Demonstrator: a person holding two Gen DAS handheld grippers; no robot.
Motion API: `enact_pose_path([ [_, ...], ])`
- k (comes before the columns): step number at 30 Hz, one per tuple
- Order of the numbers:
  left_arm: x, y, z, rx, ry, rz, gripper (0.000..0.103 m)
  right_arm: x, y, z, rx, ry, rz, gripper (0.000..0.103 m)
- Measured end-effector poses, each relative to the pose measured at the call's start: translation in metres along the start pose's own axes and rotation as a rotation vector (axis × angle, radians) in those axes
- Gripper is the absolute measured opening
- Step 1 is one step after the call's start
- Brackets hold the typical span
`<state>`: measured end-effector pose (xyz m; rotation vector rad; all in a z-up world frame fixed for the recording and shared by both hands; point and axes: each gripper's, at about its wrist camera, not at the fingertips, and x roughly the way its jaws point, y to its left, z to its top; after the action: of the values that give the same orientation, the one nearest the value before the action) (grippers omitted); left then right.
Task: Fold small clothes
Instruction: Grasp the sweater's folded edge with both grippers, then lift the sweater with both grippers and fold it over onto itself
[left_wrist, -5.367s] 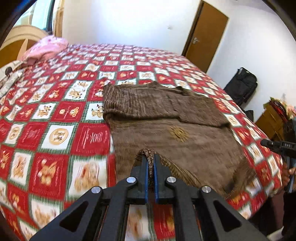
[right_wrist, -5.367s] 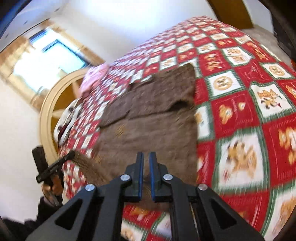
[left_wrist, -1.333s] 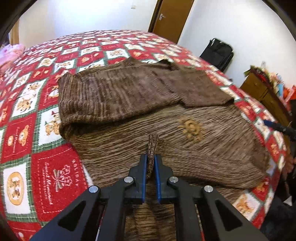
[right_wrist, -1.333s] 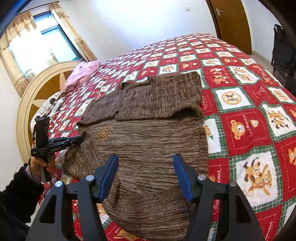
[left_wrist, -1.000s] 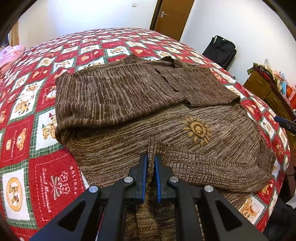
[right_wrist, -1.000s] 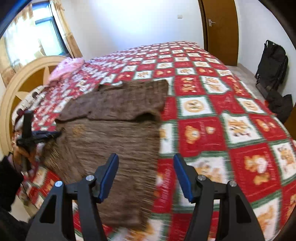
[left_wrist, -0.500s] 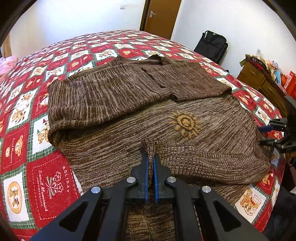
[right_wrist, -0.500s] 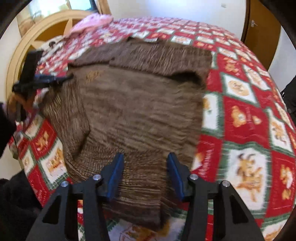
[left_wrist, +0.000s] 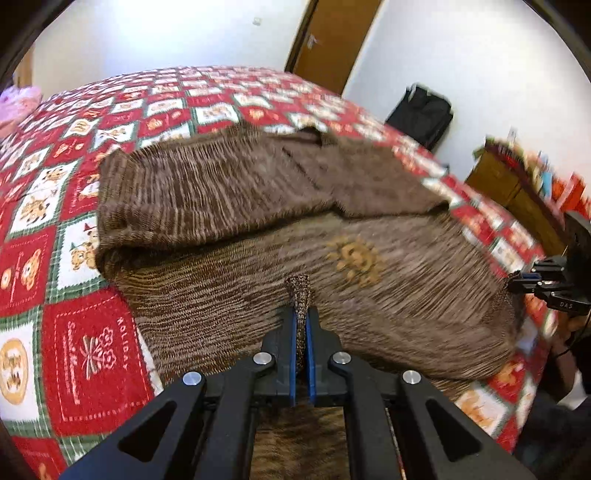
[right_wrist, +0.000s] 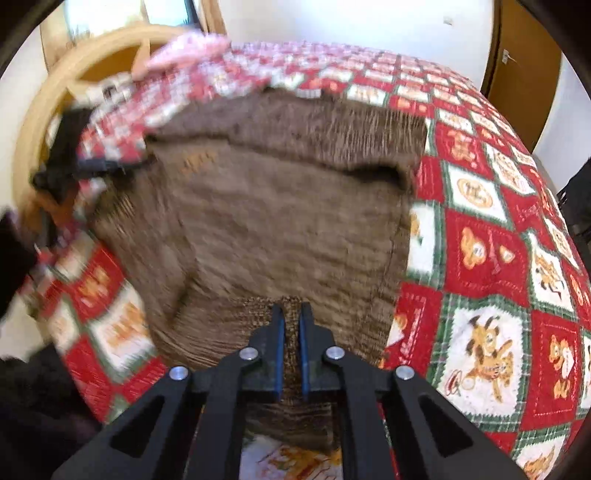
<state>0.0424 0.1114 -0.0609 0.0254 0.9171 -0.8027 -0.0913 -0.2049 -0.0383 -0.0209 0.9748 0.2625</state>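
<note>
Nearest to me, the left gripper (left_wrist: 301, 325) is pressed together on a pinch of the sweater (left_wrist: 229, 302)'s ribbed hem, a little tuft of knit poking up between the blue pads. The right gripper (right_wrist: 291, 325) has just been closing and now pinches the hem too, w/ knit showing between its pads; from the left view it bites the far corner of the same bottom edge.

The sweater itself lies flat on the quilt (left_wrist: 88, 343), hem toward the bed's near edge, partly hanging over it. Sleeves are already crossed over the chest further back, sun motif (left_wrist: 352, 258) showing btwn the hem and the sleeve fold. So prob the next step is carrying the hem up toward the collar.

Risks as I see them: both bites look shallow, esp the left one, just a narrow tuft. A loose knit stretches, so a quick lift could pull the tuft out, or take only the top layer and leave the back panel behind. If the two hands rise unevenly the fold line goes crooked, and dragging rather than lifting may shove the crossed sleeves out of place.

Beyond that: pink pillow (right_wrist: 184, 51) by the headboard (right_wrist: 40, 122), black bag (left_wrist: 421, 114) on the floor, door (left_wrist: 332, 40) at the back.
</note>
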Motion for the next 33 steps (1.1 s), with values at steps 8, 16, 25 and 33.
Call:
enact_pose_path([
  [8,-0.055,0.009,0.009,-0.122,-0.184,-0.002,0.003,-0.050,-0.010,0.036,0.057,-0.197,-0.058,0.010],
  [16,-0.081,0.013,0.026,-0.159,-0.316,0.050,0.003,-0.068,-0.006,0.069,0.028,-0.340,-0.205,0.008],
  [25,-0.070,0.009,0.023,-0.140,-0.293,0.069,0.003,-0.041,-0.025,0.075,0.048,-0.233,-0.139,0.027],
  [33,-0.074,0.010,0.014,-0.189,-0.323,0.081,0.003,0.011,-0.044,0.061,0.086,-0.114,-0.117,0.054],
])
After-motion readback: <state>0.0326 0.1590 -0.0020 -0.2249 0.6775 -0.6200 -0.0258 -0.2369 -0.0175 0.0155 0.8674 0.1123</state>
